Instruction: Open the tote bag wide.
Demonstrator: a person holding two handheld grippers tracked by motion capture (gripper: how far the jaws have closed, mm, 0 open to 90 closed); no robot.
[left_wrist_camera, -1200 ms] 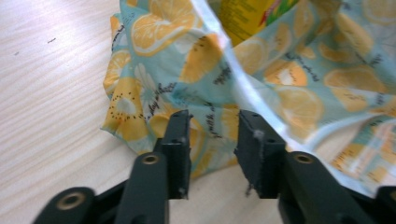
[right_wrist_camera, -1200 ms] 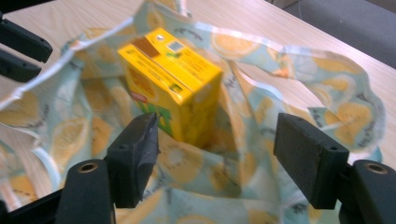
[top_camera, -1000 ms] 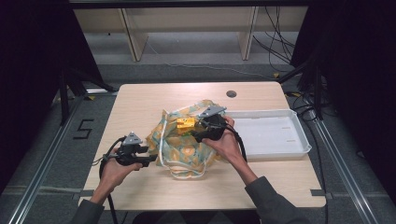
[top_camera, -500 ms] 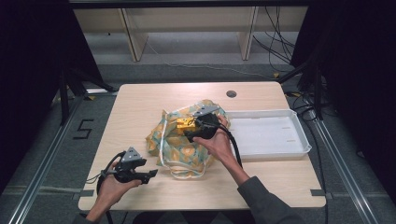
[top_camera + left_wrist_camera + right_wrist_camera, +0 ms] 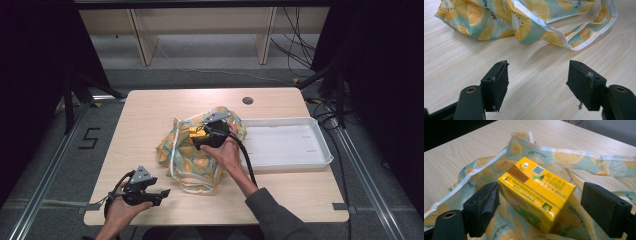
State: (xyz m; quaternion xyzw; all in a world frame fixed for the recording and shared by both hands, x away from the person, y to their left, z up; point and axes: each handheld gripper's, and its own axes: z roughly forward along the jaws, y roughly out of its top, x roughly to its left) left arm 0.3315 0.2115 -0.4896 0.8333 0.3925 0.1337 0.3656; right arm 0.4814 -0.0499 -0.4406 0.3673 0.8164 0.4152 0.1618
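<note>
A lemon-print cloth bag (image 5: 195, 160) lies crumpled in the middle of the table, and a yellow drink carton (image 5: 195, 133) lies on its cloth. My right gripper (image 5: 202, 136) is over the bag. In the right gripper view the carton (image 5: 531, 195) sits between the jaws of the right gripper (image 5: 540, 187), which have just been opening; the right pad (image 5: 604, 207) stands clear of it. My left gripper (image 5: 162, 192) is near the table's front left, apart from the bag. In the left gripper view the left gripper (image 5: 537, 67) has just been opening, with bare wood between its jaws and the bag (image 5: 524, 17) beyond.
A white tray (image 5: 320, 150) lies on the table's right side, touching the bag's far corner. A round cable hole (image 5: 247, 100) is at the back of the wooden table (image 5: 150, 110). The bag's handle loop (image 5: 192, 186) trails toward the front edge.
The left gripper has drawn back from the bag's edge toward the table's front left and opened wider. The right gripper has shifted slightly left over the carton and opened.
</note>
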